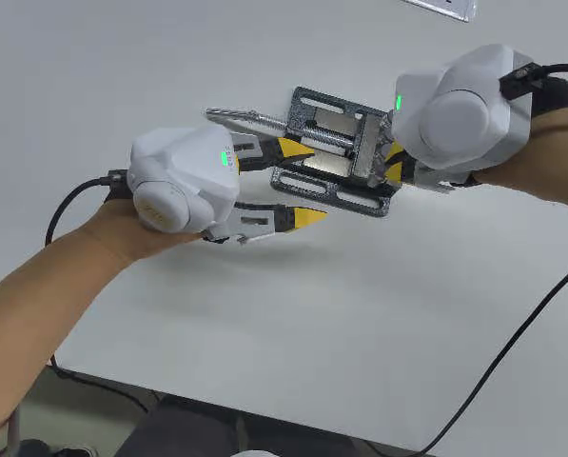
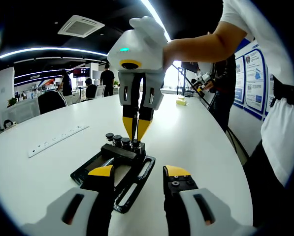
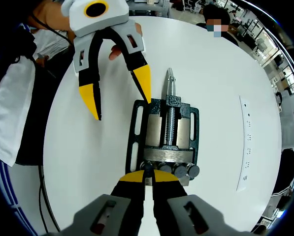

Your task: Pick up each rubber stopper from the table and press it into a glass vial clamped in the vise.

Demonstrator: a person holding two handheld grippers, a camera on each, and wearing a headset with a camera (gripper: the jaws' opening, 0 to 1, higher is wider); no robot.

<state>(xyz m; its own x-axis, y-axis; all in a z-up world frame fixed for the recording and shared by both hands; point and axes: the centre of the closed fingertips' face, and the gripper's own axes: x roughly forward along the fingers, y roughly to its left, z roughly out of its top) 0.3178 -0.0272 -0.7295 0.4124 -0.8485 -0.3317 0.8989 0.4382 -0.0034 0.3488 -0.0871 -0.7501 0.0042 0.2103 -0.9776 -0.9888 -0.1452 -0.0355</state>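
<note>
The vise (image 3: 136, 140) stands flat on the desk (image 1: 293, 314), well in from the near edge, with its screw (image 3: 169, 105) pointing toward the side of the left gripper (image 2: 139, 172). We judge that this placement fixes the vials upright, so that a downward push seats a stopper without tipping the glass. The right gripper (image 3: 147, 178) stands above the clamped row, its fingers narrow and closed on the rubber stopper (image 3: 147, 168) at the end of that row. We read this as the pressing step, with the stopper at the mouth of its vial; whether it is fully seated, we cannot tell. The left gripper hovers just beside the screw end of the vise, its fingers wide and holding nothing. We judge it to be on standby, clear of the line of the press. Count: one vise; four dark stoppers (image 3: 179, 170) in one row along the clamping face, the held one included. The glass vials (image 2: 118, 144) beneath them are too small to count separately. One power strip (image 3: 245, 142) lies toward the far edge of the desk.
</note>
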